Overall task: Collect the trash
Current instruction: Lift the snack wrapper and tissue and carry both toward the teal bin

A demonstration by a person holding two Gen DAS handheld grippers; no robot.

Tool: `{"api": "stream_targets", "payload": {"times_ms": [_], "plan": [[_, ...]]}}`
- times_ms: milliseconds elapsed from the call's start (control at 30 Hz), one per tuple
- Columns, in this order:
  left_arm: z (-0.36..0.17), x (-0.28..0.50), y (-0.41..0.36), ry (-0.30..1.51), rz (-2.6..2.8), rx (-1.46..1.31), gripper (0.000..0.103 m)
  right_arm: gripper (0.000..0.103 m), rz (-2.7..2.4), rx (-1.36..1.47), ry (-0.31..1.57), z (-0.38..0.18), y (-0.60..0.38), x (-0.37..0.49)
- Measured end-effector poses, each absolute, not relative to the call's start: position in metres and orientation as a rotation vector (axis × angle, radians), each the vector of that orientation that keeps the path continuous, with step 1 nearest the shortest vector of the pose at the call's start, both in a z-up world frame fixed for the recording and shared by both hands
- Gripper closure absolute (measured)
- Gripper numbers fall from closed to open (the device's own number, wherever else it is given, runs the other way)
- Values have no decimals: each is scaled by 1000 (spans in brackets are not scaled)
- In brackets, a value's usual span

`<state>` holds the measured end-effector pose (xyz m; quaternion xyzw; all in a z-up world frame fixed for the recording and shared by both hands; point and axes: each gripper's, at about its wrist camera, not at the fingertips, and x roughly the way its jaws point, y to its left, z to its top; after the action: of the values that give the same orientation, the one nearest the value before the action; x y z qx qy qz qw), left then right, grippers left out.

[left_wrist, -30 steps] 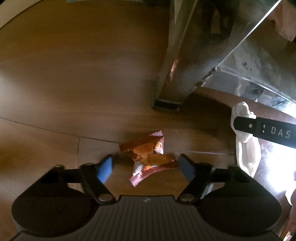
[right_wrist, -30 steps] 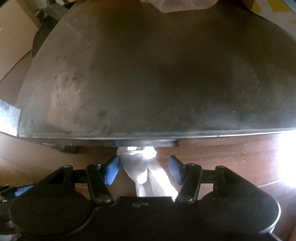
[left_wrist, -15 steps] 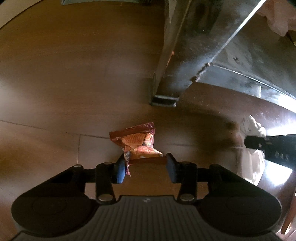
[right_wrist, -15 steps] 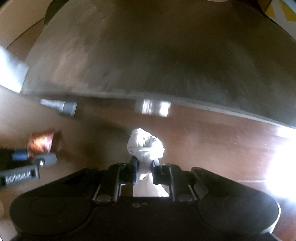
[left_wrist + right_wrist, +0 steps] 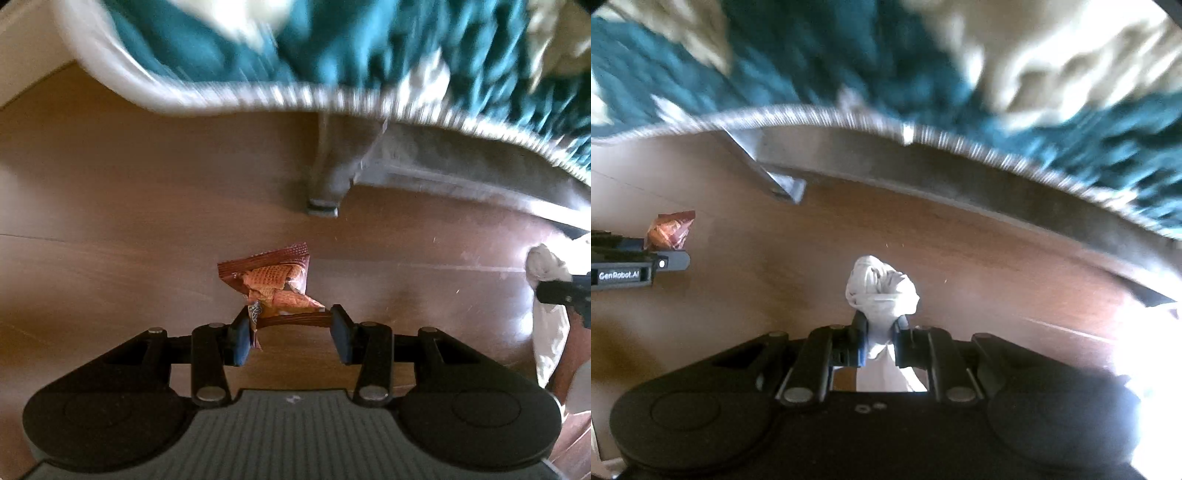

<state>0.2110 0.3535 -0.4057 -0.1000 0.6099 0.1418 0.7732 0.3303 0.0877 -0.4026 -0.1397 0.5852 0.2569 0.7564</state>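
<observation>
Overhead, a blurred teal and cream blanket [image 5: 332, 48] fills the top of both views, its ribbed pale hem hanging over a grey metal frame [image 5: 960, 173]. Below it spreads the brown wooden floor [image 5: 129, 192], with one frame leg [image 5: 328, 177] planted on it. Both tools point steeply down at that floor.

Nearer the left wrist camera, the left hand-held gripper [image 5: 291, 332] is clenched on a crumpled orange and brown snack wrapper [image 5: 273, 280]: both blue pads press on the wrapper's lower edge, and the rest of it juts out beyond the fingertips, clear of the floor.

Likewise, the right hand-held gripper [image 5: 879, 332] is squeezed tight on a wad of white tissue [image 5: 882, 291], whose bunched head bulges past the fingertips while a tail runs back between the fingers. From the right wrist view the wrapper shows at the far left, well apart from the tissue.
</observation>
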Motion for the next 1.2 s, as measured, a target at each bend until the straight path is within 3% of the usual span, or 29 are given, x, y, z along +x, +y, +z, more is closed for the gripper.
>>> {"api": "stream_targets", "payload": {"times_ms": [267,567,933,1200], "plan": [[-311,191,363,1178,428,-252,60,91,573,-217,1129,-297,76,305],[-167,179,364,922,513,-194,60,91,606,-134,886,-169,33,266],[0,171,248,664,297,-110,60,91,593,-65,638,-22,-53,213],[71,164,129,586,93,-3,60,91,529,-25,539,50,-133,178]]}}
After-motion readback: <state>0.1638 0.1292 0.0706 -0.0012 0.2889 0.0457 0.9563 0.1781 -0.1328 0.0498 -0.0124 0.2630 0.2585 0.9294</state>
